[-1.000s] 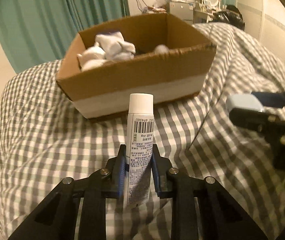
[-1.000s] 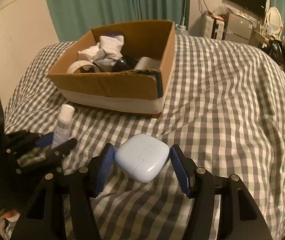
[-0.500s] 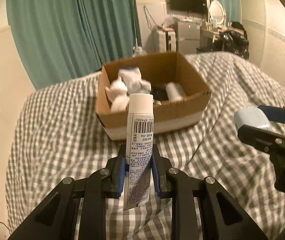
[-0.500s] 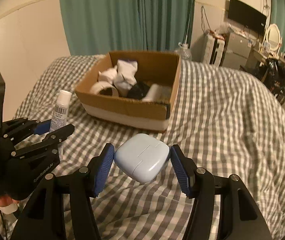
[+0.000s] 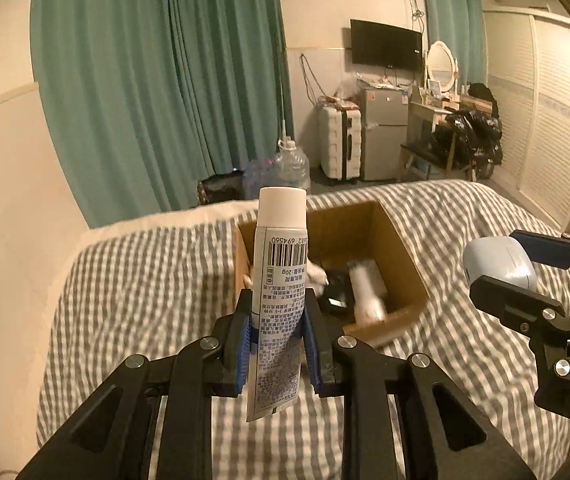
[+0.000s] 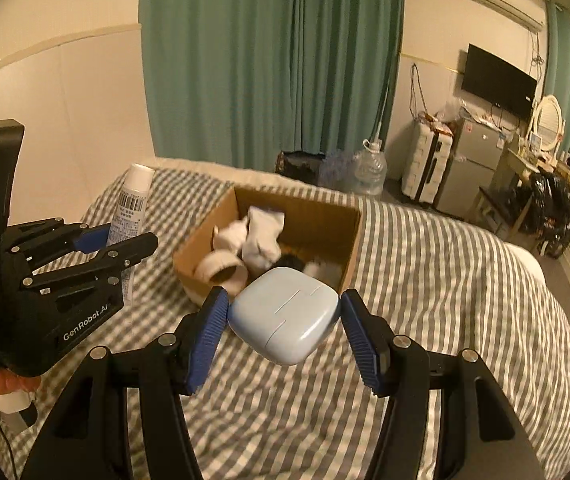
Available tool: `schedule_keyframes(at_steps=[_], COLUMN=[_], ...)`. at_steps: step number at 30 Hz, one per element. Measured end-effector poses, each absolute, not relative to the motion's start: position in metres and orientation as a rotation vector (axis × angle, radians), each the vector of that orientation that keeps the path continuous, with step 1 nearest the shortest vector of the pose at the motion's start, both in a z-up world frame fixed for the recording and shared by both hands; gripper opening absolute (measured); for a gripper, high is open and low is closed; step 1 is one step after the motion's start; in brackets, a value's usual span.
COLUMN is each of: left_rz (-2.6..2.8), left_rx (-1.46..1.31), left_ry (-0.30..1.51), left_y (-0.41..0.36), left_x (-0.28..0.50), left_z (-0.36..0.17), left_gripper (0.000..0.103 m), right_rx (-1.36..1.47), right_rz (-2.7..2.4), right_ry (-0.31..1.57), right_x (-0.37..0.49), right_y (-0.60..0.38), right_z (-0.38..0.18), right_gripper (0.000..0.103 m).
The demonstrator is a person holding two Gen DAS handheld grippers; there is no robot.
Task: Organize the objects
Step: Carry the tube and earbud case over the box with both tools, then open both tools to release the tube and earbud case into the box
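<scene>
A checked bed (image 6: 445,264) carries an open cardboard box (image 6: 305,216). Short of the box, the left gripper (image 5: 277,336) pinches a light, squashy tube (image 5: 281,280) mid-body — the right gripper (image 6: 285,328) clamps a smooth, slippery earbud case (image 6: 285,320) across its sides.

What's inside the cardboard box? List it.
In the cardboard box: white socks, a tape roll, a black item, a white cylinder. Whatever lies beneath them is hidden.

The left gripper (image 5: 277,340) clamps a tube (image 5: 281,280) upright; the right gripper (image 6: 285,328), at its 3 o'clock, pinches a case (image 6: 285,320).
</scene>
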State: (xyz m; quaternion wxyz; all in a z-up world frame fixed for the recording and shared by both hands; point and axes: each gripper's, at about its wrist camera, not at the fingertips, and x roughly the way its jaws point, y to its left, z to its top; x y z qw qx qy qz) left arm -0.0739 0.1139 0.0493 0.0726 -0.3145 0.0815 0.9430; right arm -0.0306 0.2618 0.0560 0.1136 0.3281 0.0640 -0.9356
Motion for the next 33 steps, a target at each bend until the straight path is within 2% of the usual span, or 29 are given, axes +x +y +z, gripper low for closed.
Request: schedule_keyframes(at_steps=[10,21,28,33], left_rz=[2.83,2.771,2.734,2.714], left_rx=[-0.929,-1.068,-1.15,-1.192], left_ry=[0.252,0.258,0.249,0.206], left_y=[0.122,0.14,0.145,0.142], left_x=[-0.14,-0.209,-0.232,-0.236], left_z=[0.048,-0.014,-0.048,-0.061], left_gripper=[0.023,0.023,0.023,0.023], right_rx=[0.92,1.048,1.132,1.149], right_rz=[-2.745,-2.706,-2.663,-2.636], right_ry=[0.217,0.179,0.191,0.222], right_x=[-0.107,-0.198,-0.22,-0.219], right_y=[0.256,0.267,0.271,0.272], right_z=[0.063,0.006,-0.036,-0.047], right_gripper=[0.058,0.058,0.058,0.058])
